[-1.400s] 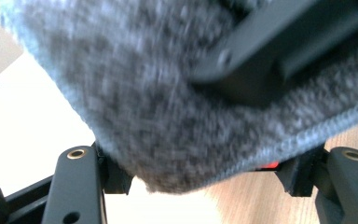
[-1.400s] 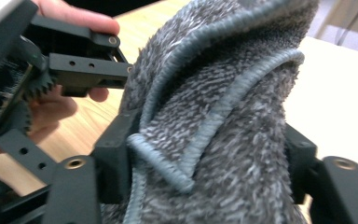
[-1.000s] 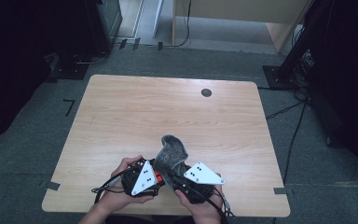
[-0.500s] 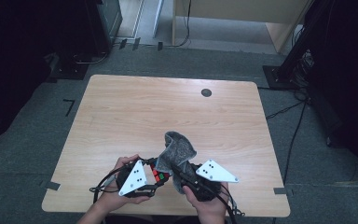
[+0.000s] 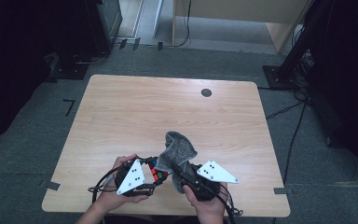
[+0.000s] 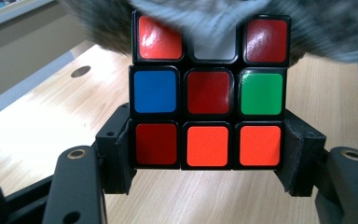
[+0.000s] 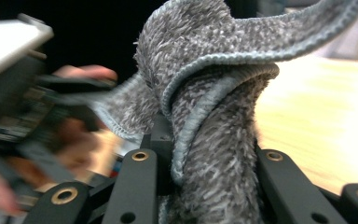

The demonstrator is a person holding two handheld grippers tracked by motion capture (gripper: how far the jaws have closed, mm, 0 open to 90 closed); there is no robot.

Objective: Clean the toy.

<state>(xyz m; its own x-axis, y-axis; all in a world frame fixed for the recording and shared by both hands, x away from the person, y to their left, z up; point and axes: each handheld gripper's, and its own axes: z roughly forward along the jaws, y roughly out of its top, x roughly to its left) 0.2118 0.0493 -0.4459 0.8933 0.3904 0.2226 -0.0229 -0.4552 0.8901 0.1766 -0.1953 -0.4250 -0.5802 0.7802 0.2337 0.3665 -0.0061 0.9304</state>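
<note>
The left hand-held gripper (image 6: 208, 186) is clamping a colour cube (image 6: 208, 93) low over the near table (image 5: 121, 116) edge while the right hand-held gripper (image 7: 205, 186), jaws just closing on a bunched grey cloth (image 7: 214, 116), is wiping it; next, likely pressing cloth across another face.

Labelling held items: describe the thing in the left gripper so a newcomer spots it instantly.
On the wooden table, at the near edge, the left gripper is clamped on a Rubik's cube. Unlike the fuzzy grey cloth draped beside it, it is hard, black-framed, with red, orange, blue and green squares.
</note>
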